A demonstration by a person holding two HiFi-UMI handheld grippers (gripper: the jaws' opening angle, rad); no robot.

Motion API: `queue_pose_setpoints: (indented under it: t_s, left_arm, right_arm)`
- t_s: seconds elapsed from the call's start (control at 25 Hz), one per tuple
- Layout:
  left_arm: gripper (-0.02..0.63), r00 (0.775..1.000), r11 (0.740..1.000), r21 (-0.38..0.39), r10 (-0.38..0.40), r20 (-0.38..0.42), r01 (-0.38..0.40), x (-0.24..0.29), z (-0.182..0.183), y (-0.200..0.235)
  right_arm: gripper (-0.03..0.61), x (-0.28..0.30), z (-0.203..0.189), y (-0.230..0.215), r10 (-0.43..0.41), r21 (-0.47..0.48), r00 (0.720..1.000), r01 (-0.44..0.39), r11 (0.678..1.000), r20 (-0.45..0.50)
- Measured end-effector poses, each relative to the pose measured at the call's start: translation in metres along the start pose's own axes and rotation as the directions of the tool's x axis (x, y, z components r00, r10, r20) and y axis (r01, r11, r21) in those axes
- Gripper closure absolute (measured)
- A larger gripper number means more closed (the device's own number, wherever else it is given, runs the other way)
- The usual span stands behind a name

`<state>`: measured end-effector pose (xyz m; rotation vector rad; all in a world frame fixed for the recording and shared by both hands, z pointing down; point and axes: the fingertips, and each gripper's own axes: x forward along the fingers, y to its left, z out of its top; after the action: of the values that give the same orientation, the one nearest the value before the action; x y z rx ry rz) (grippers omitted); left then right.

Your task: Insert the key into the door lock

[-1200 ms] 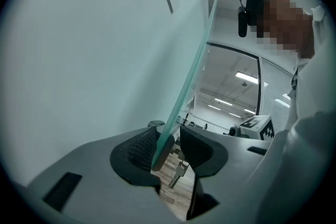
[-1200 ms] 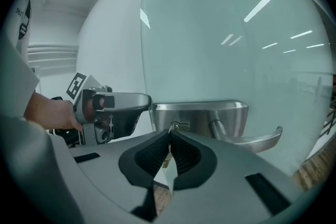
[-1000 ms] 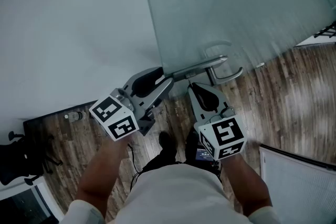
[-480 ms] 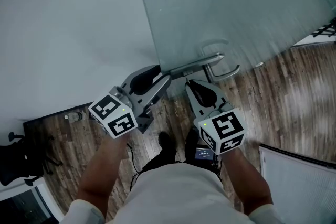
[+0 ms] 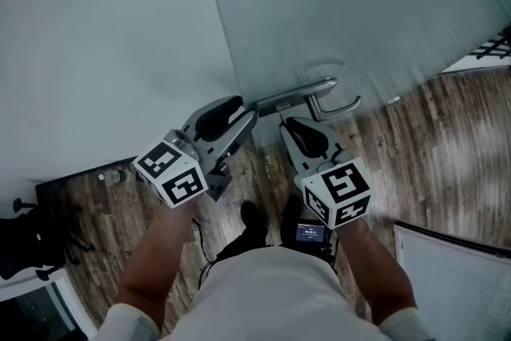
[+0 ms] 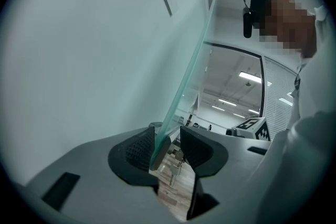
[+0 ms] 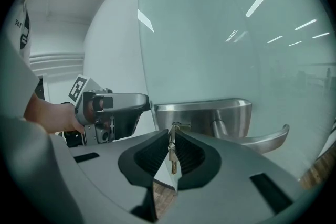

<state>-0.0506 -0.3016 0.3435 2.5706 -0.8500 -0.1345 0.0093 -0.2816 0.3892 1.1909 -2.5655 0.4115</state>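
Note:
A frosted glass door [image 5: 359, 4] carries a steel lock plate [image 7: 210, 113] with a lever handle [image 7: 262, 136]. My right gripper [image 7: 171, 136] is shut on a key [image 7: 171, 139], whose tip meets the keyhole [image 7: 176, 125]; how deep it sits is hidden. A second key [image 7: 172, 164] dangles below the jaws. My left gripper [image 6: 167, 145] is closed round the door's edge [image 6: 160, 148], just left of the lock. In the head view the left gripper [image 5: 249, 117] and right gripper [image 5: 285, 124] flank the lock plate [image 5: 283, 101] below the handle [image 5: 335, 106].
A pale wall [image 5: 104, 36] meets the door's edge on the left. Wood floor [image 5: 431, 140] lies below. A black chair [image 5: 24, 239] stands at the far left, a white panel [image 5: 455, 283] at the lower right. The person's shoes [image 5: 254, 216] show between the arms.
The door's edge and handle have shifted slightly left and up in the head view, both grippers moving with them. The right gripper stays against the lock plate.

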Motion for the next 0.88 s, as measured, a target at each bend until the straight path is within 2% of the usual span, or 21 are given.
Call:
queue_pose_setpoints:
  t_s: [0.6, 0.88]
  left_arm:
    - [0.463, 0.999, 0.999, -0.01, 0.034, 0.036, -0.034, -0.016, -0.001, -0.017]
    - [0.465, 0.999, 1.0, -0.016, 0.008, 0.045, -0.007, -0.018, -0.001, -0.036]
  right_arm:
    - [0.54, -0.028, 0.004, -0.008, -0.011, 0.02, 0.999, 0.01, 1.0, 0.044]
    - [0.54, -0.044, 0.008, -0.018, -0.041, 0.035, 0.997, 0.038, 0.999, 0.065]
